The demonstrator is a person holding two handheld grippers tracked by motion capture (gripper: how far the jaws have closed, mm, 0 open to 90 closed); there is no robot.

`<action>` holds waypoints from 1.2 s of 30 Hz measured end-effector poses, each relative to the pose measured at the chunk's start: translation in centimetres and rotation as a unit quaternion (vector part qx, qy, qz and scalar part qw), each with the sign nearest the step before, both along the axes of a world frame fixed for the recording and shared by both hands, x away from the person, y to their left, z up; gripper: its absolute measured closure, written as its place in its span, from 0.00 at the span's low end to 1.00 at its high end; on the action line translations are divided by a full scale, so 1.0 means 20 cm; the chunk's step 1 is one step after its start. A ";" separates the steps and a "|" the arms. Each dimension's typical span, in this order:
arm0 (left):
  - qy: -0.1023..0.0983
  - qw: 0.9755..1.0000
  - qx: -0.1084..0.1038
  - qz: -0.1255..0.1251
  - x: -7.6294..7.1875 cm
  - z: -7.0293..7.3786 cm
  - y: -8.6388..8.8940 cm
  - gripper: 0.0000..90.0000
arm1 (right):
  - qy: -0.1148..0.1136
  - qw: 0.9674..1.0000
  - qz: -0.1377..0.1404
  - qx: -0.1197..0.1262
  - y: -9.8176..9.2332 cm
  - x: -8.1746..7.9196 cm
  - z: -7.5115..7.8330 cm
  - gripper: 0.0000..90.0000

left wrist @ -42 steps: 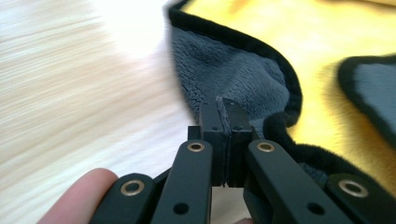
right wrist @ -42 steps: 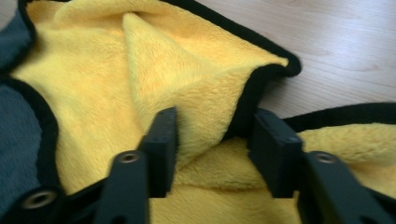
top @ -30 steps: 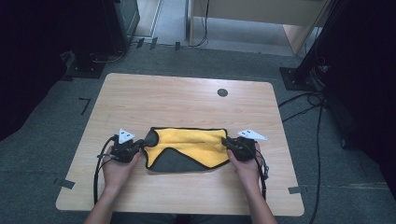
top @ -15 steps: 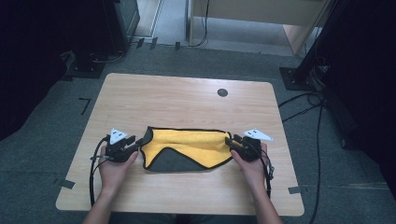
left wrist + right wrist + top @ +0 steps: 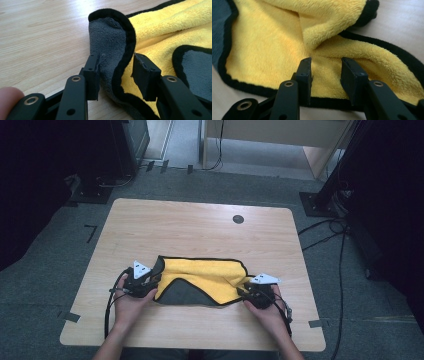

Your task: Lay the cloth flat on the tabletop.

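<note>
A yellow cloth (image 5: 210,275) with black trim and a grey underside lies on the wooden table (image 5: 200,230), its near edge folded over to show a grey triangle. My left gripper (image 5: 155,282) is at the cloth's left end. Its jaws have just been opening and stand open (image 5: 116,72) around the upturned grey corner (image 5: 107,37), without pinching it. My right gripper (image 5: 242,292) is at the right end. Its jaws (image 5: 325,72) have just been closing but are open, hovering just above the rumpled yellow pile (image 5: 267,45) with nothing pressed between them.
A black round grommet (image 5: 238,219) sits in the far part of the table. Both hands are close to the table's front edge. Cables (image 5: 325,227) and dark stands lie on the grey floor to the right and behind.
The right hand has drawn back toward the front edge and lower. The cloth's left corner now stands curled up at the left gripper. The left hand has stayed put.
</note>
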State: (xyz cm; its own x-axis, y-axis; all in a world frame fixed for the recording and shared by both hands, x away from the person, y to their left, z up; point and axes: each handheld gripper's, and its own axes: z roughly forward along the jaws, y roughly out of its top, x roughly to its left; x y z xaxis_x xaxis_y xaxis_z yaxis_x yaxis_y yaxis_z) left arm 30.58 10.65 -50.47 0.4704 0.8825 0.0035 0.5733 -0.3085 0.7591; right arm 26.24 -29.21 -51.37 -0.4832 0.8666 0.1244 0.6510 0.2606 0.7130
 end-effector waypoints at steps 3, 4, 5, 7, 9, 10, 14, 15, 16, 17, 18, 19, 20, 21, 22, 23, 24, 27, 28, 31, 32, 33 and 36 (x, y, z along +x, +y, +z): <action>0.002 1.000 0.002 0.002 0.00 0.00 0.01 0.65 | 0.005 1.000 0.014 -0.017 0.03 -0.08 0.01 0.68; 0.004 1.000 0.003 0.004 0.00 0.00 0.01 0.65 | 0.009 1.000 0.022 -0.020 0.04 -0.11 0.02 0.68; 0.006 1.000 0.005 0.004 0.01 -0.01 0.01 0.65 | 0.013 0.999 0.028 -0.022 0.05 -0.14 0.02 0.68; 0.009 1.000 0.010 0.005 0.01 -0.01 0.01 0.65 | 0.021 0.999 0.040 -0.023 0.05 -0.19 0.03 0.68; 0.011 1.000 0.010 0.006 0.01 -0.01 0.02 0.65 | 0.025 0.998 0.048 -0.027 0.06 -0.24 0.03 0.70; 0.011 1.000 0.009 0.006 0.01 -0.01 0.02 0.64 | 0.028 0.998 0.052 -0.029 0.06 -0.27 0.03 0.70; -0.001 1.000 -0.003 0.006 0.00 0.00 0.03 0.64 | 0.043 0.996 0.071 -0.029 0.06 -0.33 0.04 0.71; -0.006 1.000 -0.010 0.003 -0.01 0.01 0.03 0.64 | 0.049 0.995 0.081 -0.030 0.06 -0.34 0.05 0.71; -0.008 1.000 -0.018 0.004 -0.01 0.01 0.03 0.64 | 0.057 0.994 0.091 -0.035 0.05 -0.34 0.06 0.70; -0.009 1.000 -0.023 0.004 -0.01 0.02 0.03 0.63 | 0.065 0.992 0.098 -0.038 0.05 -0.34 0.07 0.68; -0.009 1.000 -0.030 0.004 -0.01 0.03 0.03 0.63 | 0.061 0.992 0.104 -0.032 0.05 -0.34 0.09 0.67; -0.009 0.999 -0.035 0.002 -0.01 0.03 0.03 0.63 | 0.053 0.993 0.104 -0.019 0.04 -0.33 0.12 0.66; -0.008 0.999 -0.038 0.001 0.00 0.03 0.02 0.62 | 0.043 0.994 0.103 -0.003 0.03 -0.32 0.15 0.66; -0.008 0.999 -0.041 -0.001 0.00 0.03 0.02 0.62 | 0.027 0.995 0.099 0.005 0.01 -0.30 0.18 0.65; -0.009 0.999 -0.045 -0.004 0.01 0.03 0.01 0.62 | 0.010 0.996 0.088 0.004 0.00 -0.28 0.21 0.65; -0.009 0.999 -0.051 -0.006 0.01 0.04 0.00 0.64 | -0.008 0.997 0.075 -0.004 -0.01 -0.26 0.24 0.64; -0.010 0.998 -0.058 -0.008 0.02 0.04 -0.01 0.63 | -0.024 0.998 0.059 -0.013 -0.02 -0.23 0.26 0.64; -0.019 0.998 -0.056 -0.007 0.03 0.07 -0.06 0.61 | -0.057 0.998 0.009 -0.008 -0.05 -0.11 0.29 0.65; -0.023 0.998 -0.051 -0.005 0.03 0.07 -0.07 0.60 | -0.064 0.998 -0.010 -0.007 -0.07 -0.06 0.29 0.65; -0.023 0.999 -0.027 0.017 0.07 0.08 -0.11 0.59 | -0.064 0.996 -0.059 -0.001 -0.09 0.12 0.24 0.65; -0.022 0.999 -0.018 0.027 0.08 0.07 -0.12 0.59 | -0.054 0.996 -0.073 -0.003 -0.09 0.18 0.22 0.64; -0.021 0.999 -0.008 0.032 0.09 0.06 -0.12 0.60 | -0.047 0.996 -0.081 -0.008 -0.09 0.24 0.19 0.64; -0.017 0.999 0.011 0.040 0.11 0.04 -0.12 0.69 | -0.013 0.995 -0.097 -0.007 -0.09 0.38 0.10 0.64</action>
State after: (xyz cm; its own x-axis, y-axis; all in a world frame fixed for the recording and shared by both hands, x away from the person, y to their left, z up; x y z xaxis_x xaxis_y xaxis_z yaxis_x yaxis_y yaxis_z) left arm 32.88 8.30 -49.67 0.3975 0.9168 0.0382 0.5701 -0.2794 0.7726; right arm 33.81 -30.98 -49.32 -0.3104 0.9451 0.1022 0.6714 0.1419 0.7273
